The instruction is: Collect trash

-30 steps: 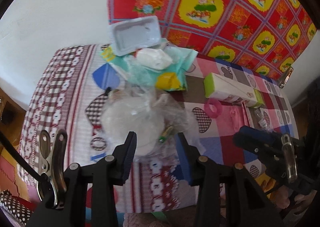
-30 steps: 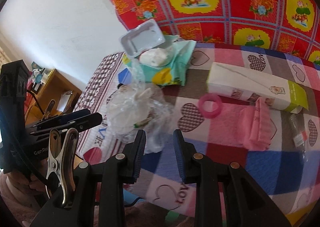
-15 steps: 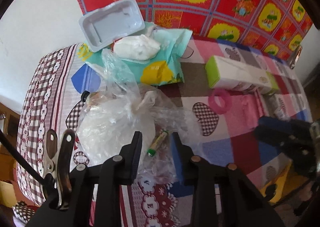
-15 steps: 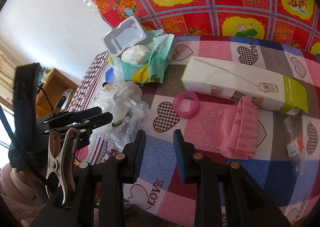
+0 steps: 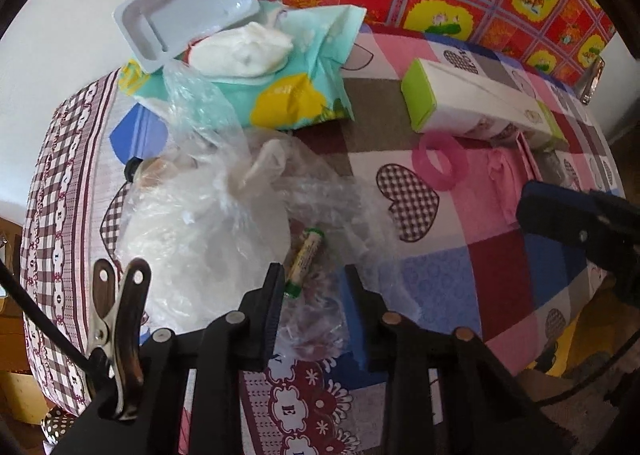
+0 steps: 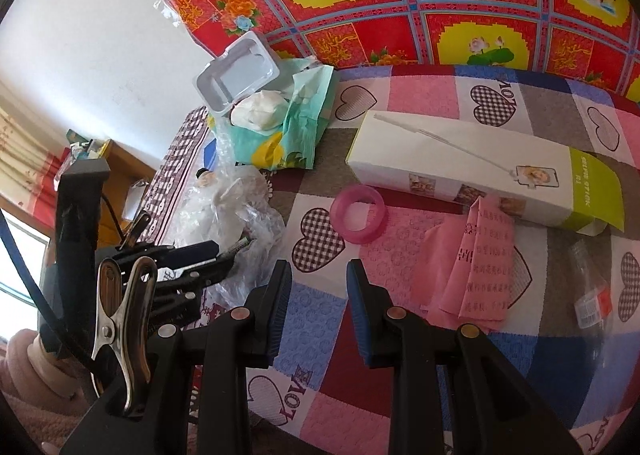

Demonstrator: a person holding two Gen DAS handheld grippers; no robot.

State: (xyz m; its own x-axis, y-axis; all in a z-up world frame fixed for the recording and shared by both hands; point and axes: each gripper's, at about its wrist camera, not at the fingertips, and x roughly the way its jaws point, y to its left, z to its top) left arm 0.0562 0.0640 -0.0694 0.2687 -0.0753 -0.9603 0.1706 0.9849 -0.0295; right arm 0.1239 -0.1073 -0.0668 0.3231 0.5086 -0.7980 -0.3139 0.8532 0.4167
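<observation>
Patchwork-covered surface carries the trash: a crumpled clear plastic bag at the left edge, a small green-tipped tube lying in its folds, a pink ring, folded pink paper, a long white-and-green box, and a teal wipes pack with its grey lid flipped open.

Left hand-held gripper: pitched steeply downward over the bag's near side. Its jaws closed partway within the last second and now stand a narrow gap apart. Crinkled film of the bag and the lower end of the tube lie in that gap; the left finger sits right against the tube's end, but the pads are not seen pressing on anything, so no grip is recorded. In the right wrist view the same gripper reaches in from the left, its tips at the bag's edge, with a pale sleeve behind it.

Right hand-held gripper: angled down less steeply, over blue and red squares of the cloth, just nearer than the pink ring. Jaws a narrow gap apart, nothing between them. In the left wrist view it shows at the right edge, well apart from the bag.
</observation>
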